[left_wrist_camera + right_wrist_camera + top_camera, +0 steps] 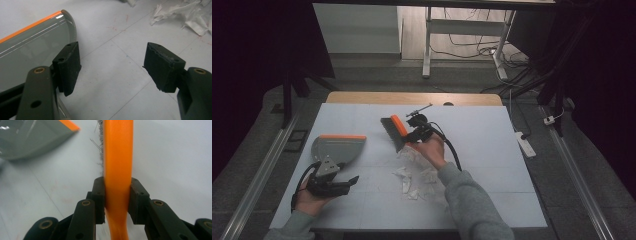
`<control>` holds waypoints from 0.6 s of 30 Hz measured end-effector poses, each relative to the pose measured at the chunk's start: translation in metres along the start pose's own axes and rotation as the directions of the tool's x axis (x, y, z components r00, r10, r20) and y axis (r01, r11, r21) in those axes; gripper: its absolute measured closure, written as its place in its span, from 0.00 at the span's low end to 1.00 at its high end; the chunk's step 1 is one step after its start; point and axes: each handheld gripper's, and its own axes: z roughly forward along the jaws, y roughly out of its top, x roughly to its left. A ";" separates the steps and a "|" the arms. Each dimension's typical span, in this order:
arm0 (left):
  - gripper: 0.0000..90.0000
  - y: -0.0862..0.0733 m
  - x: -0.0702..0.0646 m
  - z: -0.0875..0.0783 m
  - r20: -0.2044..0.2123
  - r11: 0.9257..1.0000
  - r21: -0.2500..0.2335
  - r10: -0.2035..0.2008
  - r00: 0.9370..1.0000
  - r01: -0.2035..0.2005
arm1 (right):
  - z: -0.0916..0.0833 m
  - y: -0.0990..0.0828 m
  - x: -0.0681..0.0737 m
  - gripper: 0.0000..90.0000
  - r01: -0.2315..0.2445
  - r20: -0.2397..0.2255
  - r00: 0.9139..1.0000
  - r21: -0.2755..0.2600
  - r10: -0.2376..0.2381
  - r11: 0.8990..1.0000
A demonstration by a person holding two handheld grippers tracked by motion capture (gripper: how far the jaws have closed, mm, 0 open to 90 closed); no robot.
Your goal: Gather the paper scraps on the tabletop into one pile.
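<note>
Right gripper (pixel 117 200) clamps brush (pixel 118 157) handle between jaws.

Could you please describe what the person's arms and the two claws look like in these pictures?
Both arms wear grey long sleeves. The left claw has two black jaws with blocky, worn pads and brass-coloured pivot pins; a grey three-cornered plate sits on top of it, and a black cable loops by the wrist. The right claw is built the same, trailing a black cable.
</note>
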 end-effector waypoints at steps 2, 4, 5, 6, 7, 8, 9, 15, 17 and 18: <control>0.34 0.000 -0.001 0.000 0.001 1.000 0.002 0.003 1.000 -0.003 | -0.012 -0.010 -0.006 0.78 -0.011 0.013 1.000 0.007 0.010 1.000; 0.34 0.001 -0.001 0.001 0.002 1.000 0.003 0.005 1.000 -0.005 | -0.024 -0.017 -0.009 0.78 -0.005 0.025 1.000 0.008 0.005 1.000; 0.34 0.001 -0.002 0.001 0.001 1.000 0.003 0.006 1.000 -0.006 | -0.030 -0.019 -0.008 0.78 0.005 0.031 0.999 0.002 -0.005 1.000; 0.34 0.001 -0.002 0.001 -0.001 1.000 0.004 0.008 1.000 -0.008 | -0.037 -0.020 -0.006 0.78 0.022 0.031 0.999 -0.012 -0.022 1.000; 0.34 0.001 -0.002 0.001 -0.001 1.000 0.005 0.007 1.000 -0.007 | -0.044 -0.020 -0.002 0.78 0.039 0.028 0.999 -0.029 -0.039 0.999; 0.34 0.001 -0.002 0.001 -0.001 1.000 0.005 0.007 1.000 -0.007 | -0.050 -0.019 0.003 0.78 0.060 0.021 0.998 -0.046 -0.059 0.997; 0.34 0.001 -0.002 0.001 -0.002 1.000 0.005 0.006 1.000 -0.006 | -0.057 -0.018 0.008 0.78 0.087 0.009 0.996 -0.064 -0.087 0.994; 0.34 0.000 0.000 -0.001 -0.004 1.000 0.001 -0.002 1.000 0.002 | -0.080 -0.016 0.044 0.78 0.220 -0.005 0.975 -0.074 -0.221 0.973; 0.34 0.000 0.000 -0.001 -0.005 1.000 0.000 -0.003 1.000 0.003 | -0.083 -0.019 0.050 0.78 0.239 -0.011 0.971 -0.067 -0.241 0.969; 0.34 0.000 0.000 -0.001 -0.005 1.000 0.000 -0.002 1.000 0.002 | -0.084 -0.020 0.052 0.78 0.248 -0.001 0.969 -0.061 -0.248 0.967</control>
